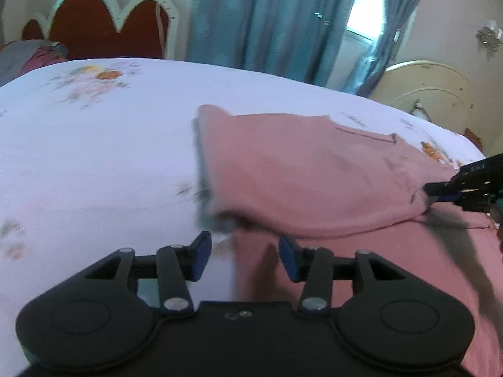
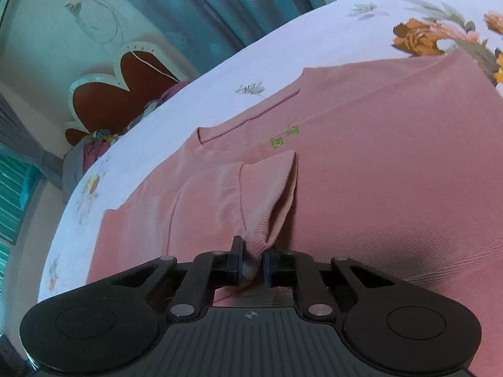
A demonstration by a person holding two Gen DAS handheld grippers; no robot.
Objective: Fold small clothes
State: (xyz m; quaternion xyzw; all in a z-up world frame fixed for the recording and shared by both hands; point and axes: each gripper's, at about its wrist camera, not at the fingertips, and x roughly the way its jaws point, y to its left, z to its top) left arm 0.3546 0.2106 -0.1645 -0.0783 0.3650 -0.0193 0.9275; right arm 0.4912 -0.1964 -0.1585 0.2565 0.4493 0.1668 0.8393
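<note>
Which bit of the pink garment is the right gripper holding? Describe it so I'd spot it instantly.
On the floral bedsheet lies the pink garment. The right gripper pinches its ribbed cuff, lifted into a bunched peak, unlike the flat fabric around it.

We see soft daylight from the window (image 1: pixel 364 9) between the curtains (image 1: pixel 273 15). The left view is blurred by motion, the right one sharper. Fisheye distortion bends the bed (image 1: pixel 94 144) edges.
</note>
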